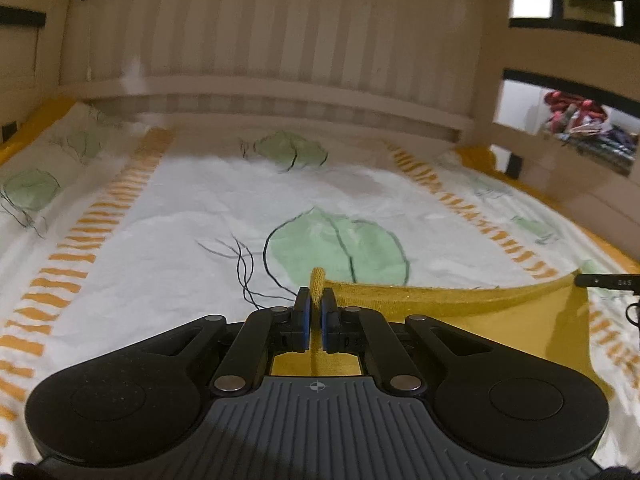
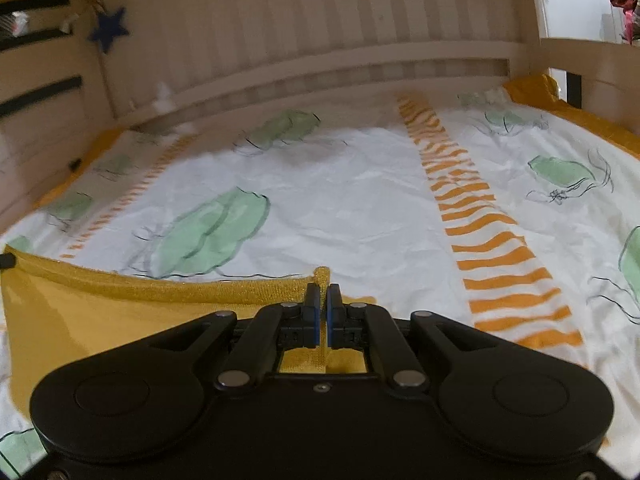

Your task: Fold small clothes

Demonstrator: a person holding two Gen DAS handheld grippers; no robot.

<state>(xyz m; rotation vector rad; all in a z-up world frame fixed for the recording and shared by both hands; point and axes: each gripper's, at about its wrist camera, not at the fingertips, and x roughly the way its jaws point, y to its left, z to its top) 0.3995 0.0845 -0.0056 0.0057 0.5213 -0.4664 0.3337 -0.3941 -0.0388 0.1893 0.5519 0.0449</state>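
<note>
my left gripper (image 1: 316, 300) is pinched down on one corner of a small yellow garment (image 1: 460, 300), its blue pads (image 1: 306, 320) nearly meeting with only the ribbed hem between them and a tab of that hem poking up past the tips. my right gripper (image 2: 323, 298) is clamped the same way on the other corner of the yellow garment (image 2: 120, 312), a stub of the hem sticking up just ahead of its tips.

between the two grips the ribbed top edge runs as a taut, gently sagging band, and the smooth yellow cloth falls away below it toward me. in the left wrist view the band stretches off to the right, where the dark tip of my right gripper (image 1: 608, 282) shows at the frame edge; in the right wrist view it stretches off to the left.

the garment is over the bed sheet (image 2: 360, 208), white with green leaf shapes, thin black lines and orange dashed stripes. whether the lower part of the cloth touches the sheet i cannot tell. beyond the sheet stands a pale slatted wooden headboard (image 1: 280, 40), with a dark blue star (image 2: 109, 28) hanging at its left.
</note>
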